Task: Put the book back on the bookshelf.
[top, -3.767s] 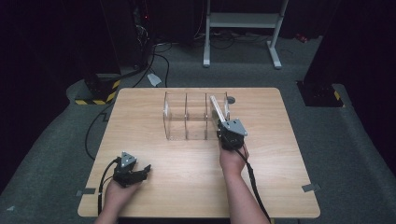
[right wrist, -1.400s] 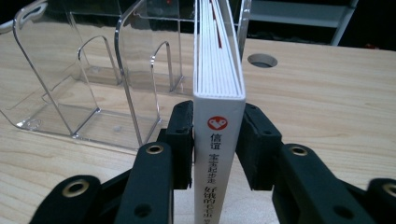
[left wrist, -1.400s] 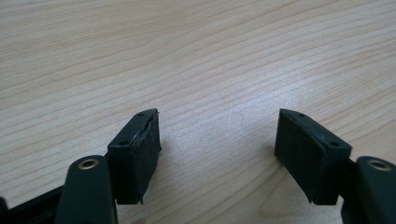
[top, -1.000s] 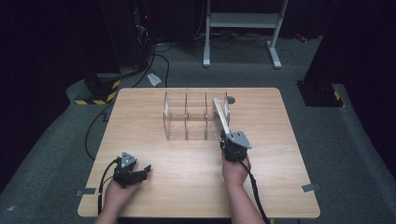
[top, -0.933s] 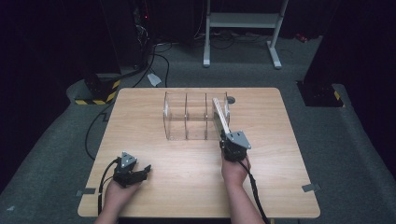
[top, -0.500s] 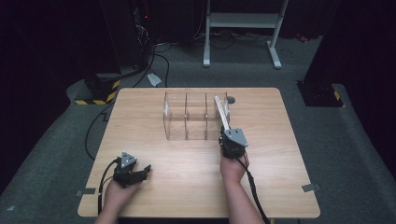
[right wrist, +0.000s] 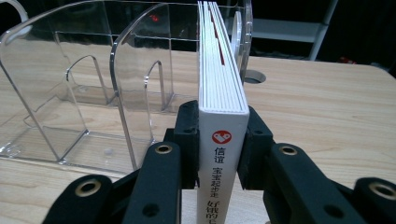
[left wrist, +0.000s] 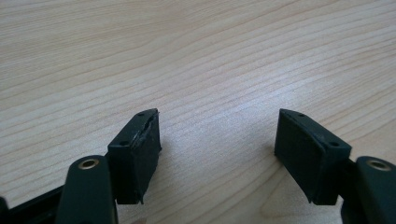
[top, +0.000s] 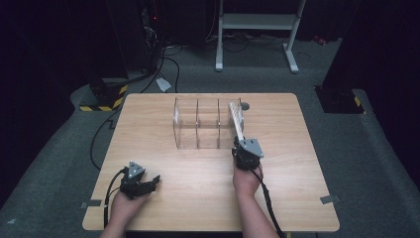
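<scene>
High view: my right hand-held gripper (top: 242, 148) holds the book (top: 236, 120) upright at the clear rack's (top: 198, 124) rightmost slot; left hand-held gripper (top: 148, 184) rests near the table (top: 297, 163) edge.
Left gripper view: jaws wide — nothing between.
Right gripper view: pads clamp the spine — book partly slotted, I judge; next, slide it straight in without nudging the divider.

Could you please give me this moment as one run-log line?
right claw: shut on book | book: upright, entering clear rack | left claw: open, empty, over table
</scene>
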{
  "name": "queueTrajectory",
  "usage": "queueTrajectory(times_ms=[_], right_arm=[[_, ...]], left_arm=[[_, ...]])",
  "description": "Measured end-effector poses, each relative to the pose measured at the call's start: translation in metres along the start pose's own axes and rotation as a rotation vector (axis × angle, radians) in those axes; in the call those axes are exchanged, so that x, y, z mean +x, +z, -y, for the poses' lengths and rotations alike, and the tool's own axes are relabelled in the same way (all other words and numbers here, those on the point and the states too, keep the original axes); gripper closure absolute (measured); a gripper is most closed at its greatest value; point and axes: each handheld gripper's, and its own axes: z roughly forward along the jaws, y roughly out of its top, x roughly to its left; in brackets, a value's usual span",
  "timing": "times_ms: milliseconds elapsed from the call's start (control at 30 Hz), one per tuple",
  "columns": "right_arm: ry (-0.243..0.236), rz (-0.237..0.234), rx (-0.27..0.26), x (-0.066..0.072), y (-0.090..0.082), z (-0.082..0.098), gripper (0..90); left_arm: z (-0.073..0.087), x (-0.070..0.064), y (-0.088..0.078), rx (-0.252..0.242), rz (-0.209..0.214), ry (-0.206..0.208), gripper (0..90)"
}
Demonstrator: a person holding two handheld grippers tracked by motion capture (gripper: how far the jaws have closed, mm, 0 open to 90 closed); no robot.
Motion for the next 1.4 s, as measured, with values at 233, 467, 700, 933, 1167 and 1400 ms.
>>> queueTrajectory(times_ms=[233,467,700,933,1167,1400], right_arm=[[0.0,-0.077,0.03,-0.006,-0.005,-0.001,60.1],[-0.002,-0.151,0.047,-0.019,-0.014,0.006,58.1],[-0.03,-0.166,0.053,-0.022,-0.019,0.008,67.4],[0.013,-0.159,0.05,-0.022,-0.019,0.008,72.6],[0.042,-0.129,0.049,-0.018,-0.02,0.008,73.0],[0.056,-0.095,0.045,-0.013,-0.02,0.009,73.2]], left_arm=[[0.0,0.0,0.0,0.0,-0.001,0.0,31.3],[0.0,0.0,0.0,0.0,-0.002,-0.002,31.3],[0.0,0.0,0.0,-0.001,-0.002,-0.002,31.4],[0.0,0.0,0.0,0.0,-0.002,-0.002,31.5],[0.0,0.0,0.0,0.0,-0.002,-0.001,31.5],[0.0,0.0,0.0,0.0,-0.002,-0.001,31.5]])
